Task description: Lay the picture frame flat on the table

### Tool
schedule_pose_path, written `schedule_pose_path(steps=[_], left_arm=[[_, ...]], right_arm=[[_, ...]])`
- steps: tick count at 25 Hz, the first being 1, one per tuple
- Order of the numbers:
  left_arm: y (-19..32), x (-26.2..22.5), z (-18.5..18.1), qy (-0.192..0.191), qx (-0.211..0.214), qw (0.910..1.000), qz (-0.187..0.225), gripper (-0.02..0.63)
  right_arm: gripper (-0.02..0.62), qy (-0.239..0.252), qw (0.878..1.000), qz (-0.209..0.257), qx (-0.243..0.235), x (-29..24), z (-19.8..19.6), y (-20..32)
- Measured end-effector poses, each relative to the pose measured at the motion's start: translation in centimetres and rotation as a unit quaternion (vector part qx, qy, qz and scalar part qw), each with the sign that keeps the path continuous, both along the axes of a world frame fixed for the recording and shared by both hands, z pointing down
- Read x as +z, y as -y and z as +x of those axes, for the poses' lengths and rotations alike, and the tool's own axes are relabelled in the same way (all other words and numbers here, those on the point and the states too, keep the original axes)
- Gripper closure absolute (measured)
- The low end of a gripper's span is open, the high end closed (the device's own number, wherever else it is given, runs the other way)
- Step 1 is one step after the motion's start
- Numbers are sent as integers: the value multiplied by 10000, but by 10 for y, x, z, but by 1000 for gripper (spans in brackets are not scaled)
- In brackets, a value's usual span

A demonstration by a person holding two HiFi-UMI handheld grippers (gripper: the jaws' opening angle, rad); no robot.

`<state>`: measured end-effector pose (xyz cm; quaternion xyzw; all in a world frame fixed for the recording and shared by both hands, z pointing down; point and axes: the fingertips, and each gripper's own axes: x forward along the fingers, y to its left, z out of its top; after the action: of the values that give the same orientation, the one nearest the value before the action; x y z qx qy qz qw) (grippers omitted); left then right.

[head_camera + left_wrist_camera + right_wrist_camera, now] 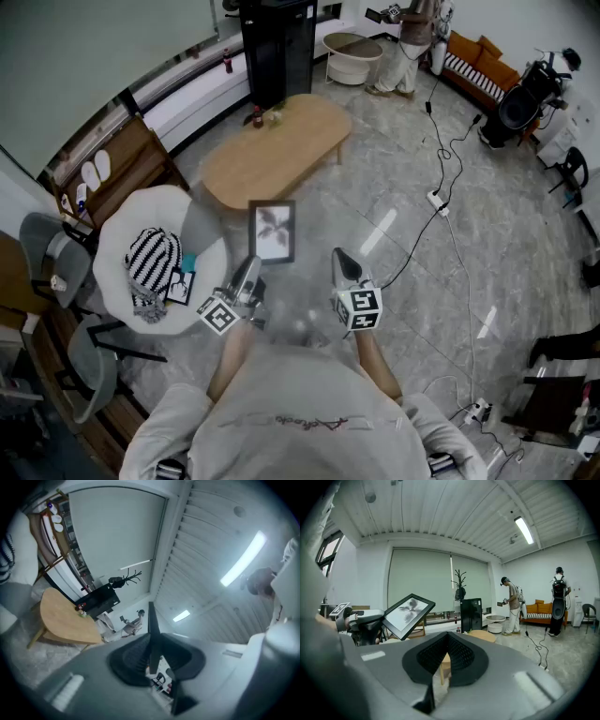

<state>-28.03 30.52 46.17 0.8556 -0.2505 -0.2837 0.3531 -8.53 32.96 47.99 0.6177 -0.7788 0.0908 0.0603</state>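
L claw (251,267) is nipped almost closed on the picture frame (273,232), holding it by the bottom edge. In the left gripper view the frame shows edge-on, a thin dark blade between the pads. R claw (339,261) has its jaws together w/ nothing in them and hangs just beside the frame's lower right corner, apart from it. The frame is in the air, tilted, picture side up toward the person. It's over the floor (412,281), short of the near edge of the wooden table (281,155) and not touching it.

Step in hand, as I read it: carry the frame over & set it down.
- Aim for the bare middle of the table, well clear of the small bottles (255,117) at the far edge.
- Touch the free edge down first, then level out.
- Let go only once the back lies flat.
- A pinch on one thin edge could let the frame swing, so R claw could steady the far side.

Containers: none close by.
- White round stand (352,47) beyond the table: can't tell if it holds anything.
- Striped cloth thing (152,262) on the white seat at left may be a bag; inside not visible.
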Motion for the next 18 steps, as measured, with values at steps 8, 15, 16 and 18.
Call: schedule_pose_path(steps=[8,15,16,18], left_arm=[[0,-4,6,-6,-25,10000,26,537],[-6,-6,21,-16,-15,10000,52,537],[-7,-6,24,-8,-8,10000,52,537],[-9,-6,31,12,2,10000,54,537]], right_arm=[[592,15,10000,-21,-30,1,6,-2],[592,73,9998,131,-124,-3,15,-9],[592,62,9998,141,-131,-3,17,-10],[592,55,9998,154,-130,-3,23,-12]])
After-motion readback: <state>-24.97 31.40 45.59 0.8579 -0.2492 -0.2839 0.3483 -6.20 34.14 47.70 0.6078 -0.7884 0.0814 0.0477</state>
